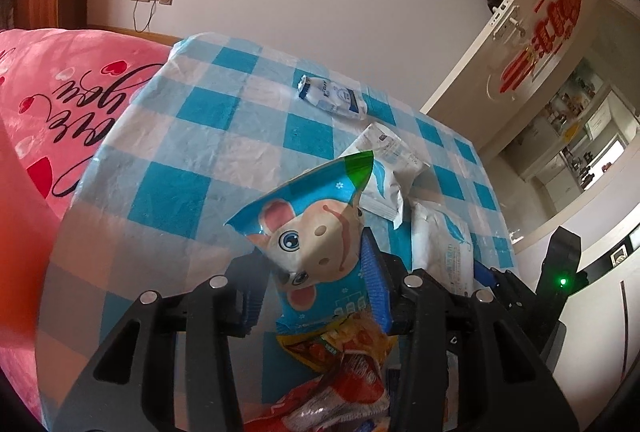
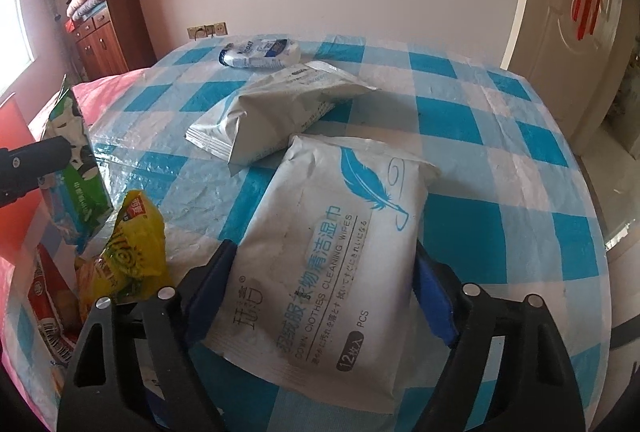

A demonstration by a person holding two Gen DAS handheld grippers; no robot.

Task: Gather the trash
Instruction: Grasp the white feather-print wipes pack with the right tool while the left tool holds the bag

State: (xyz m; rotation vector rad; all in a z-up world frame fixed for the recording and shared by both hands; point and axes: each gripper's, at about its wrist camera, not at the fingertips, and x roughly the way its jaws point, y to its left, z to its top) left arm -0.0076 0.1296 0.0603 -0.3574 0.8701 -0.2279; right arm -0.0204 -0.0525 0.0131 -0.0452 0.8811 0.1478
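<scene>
My left gripper (image 1: pixel 320 272) is shut on a blue snack wrapper with a cartoon cow (image 1: pixel 312 232) and holds it up over red and yellow wrappers (image 1: pixel 344 364). My right gripper (image 2: pixel 320 292) has its jaws on both sides of a white wet-wipes pack with a blue feather (image 2: pixel 332 264) that lies on the checked cloth (image 2: pixel 500 159). A second white wipes pack (image 2: pixel 276 111) lies just beyond it. A small blue and white pack (image 2: pixel 260 53) lies at the far edge. The left gripper with the cow wrapper shows at the left of the right wrist view (image 2: pixel 68 167).
A yellow wrapper (image 2: pixel 132 244) and a red one (image 2: pixel 48 300) lie at the left of the cloth. A pink blanket (image 1: pixel 60 103) lies to the left. A white door (image 1: pixel 540 23) stands open on the right, a wooden cabinet (image 2: pixel 108 27) at the back left.
</scene>
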